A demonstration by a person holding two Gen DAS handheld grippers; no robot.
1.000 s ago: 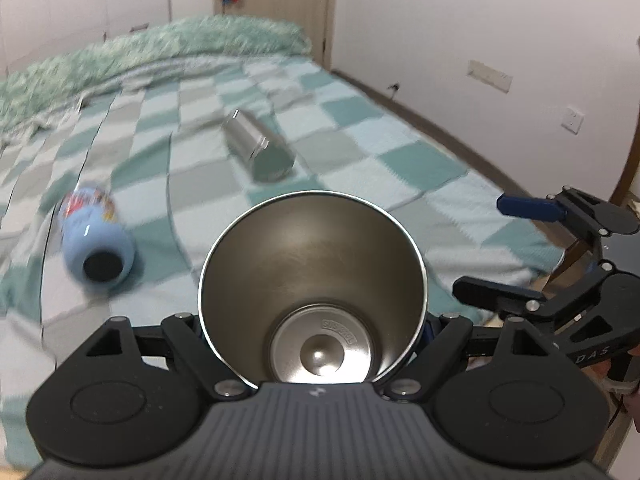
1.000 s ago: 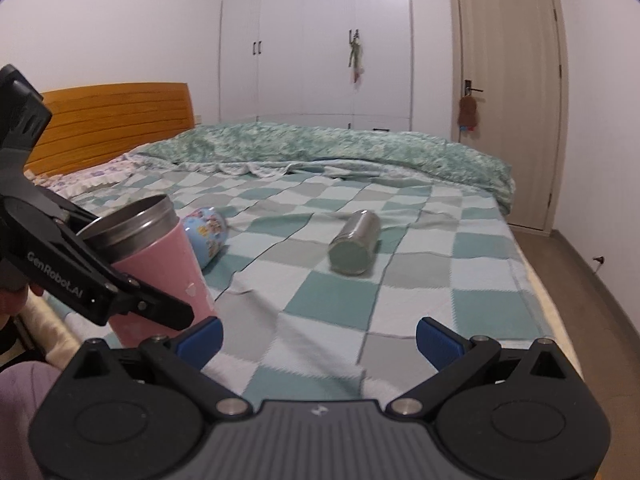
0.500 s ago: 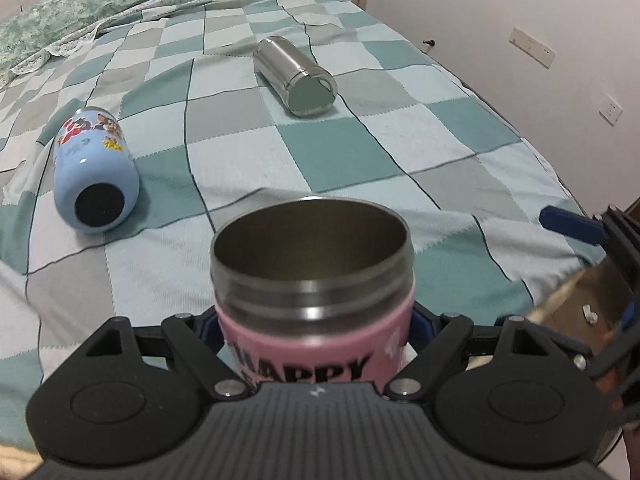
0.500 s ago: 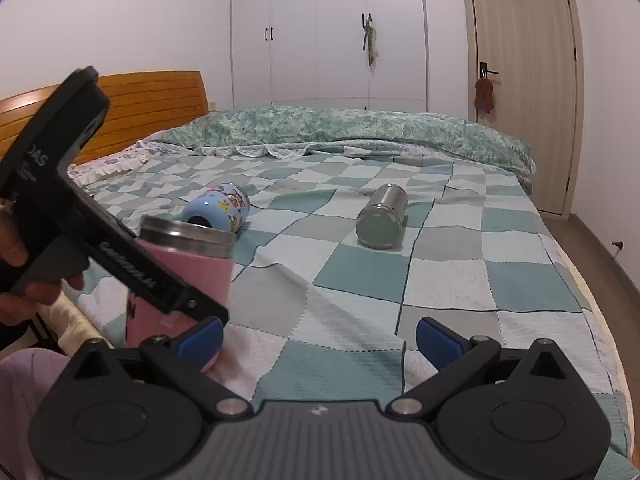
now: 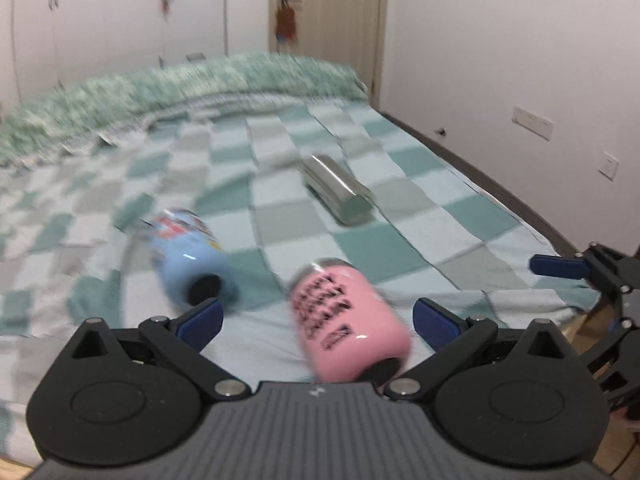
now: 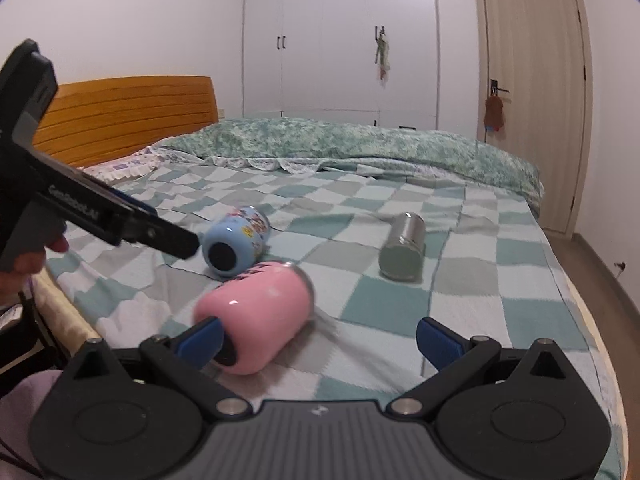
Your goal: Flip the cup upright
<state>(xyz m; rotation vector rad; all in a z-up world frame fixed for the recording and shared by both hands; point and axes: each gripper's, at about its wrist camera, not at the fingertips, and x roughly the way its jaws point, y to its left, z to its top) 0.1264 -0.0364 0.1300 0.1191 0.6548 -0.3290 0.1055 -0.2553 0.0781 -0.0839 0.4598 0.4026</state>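
Jaws of left gripper (image 5: 318, 314) and right gripper (image 6: 318, 334) spread wide, holding nothing. Pink cup (image 5: 347, 322) lying on its side on checkered bed (image 6: 472, 280), steel rim pointing away, between left gripper's blue pads (image 5: 200, 317). Beyond, on their sides: blue cartoon bottle (image 6: 236, 242) just beside, steel tumbler (image 6: 403, 247) well apart.

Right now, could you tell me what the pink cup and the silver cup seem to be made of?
Pink cup: probably metal under a glossy pink coat; it shows sharp highlights and a bare steel rim.
Silver cup: likely brushed stainless steel, uncoated, with a dull streaky sheen.
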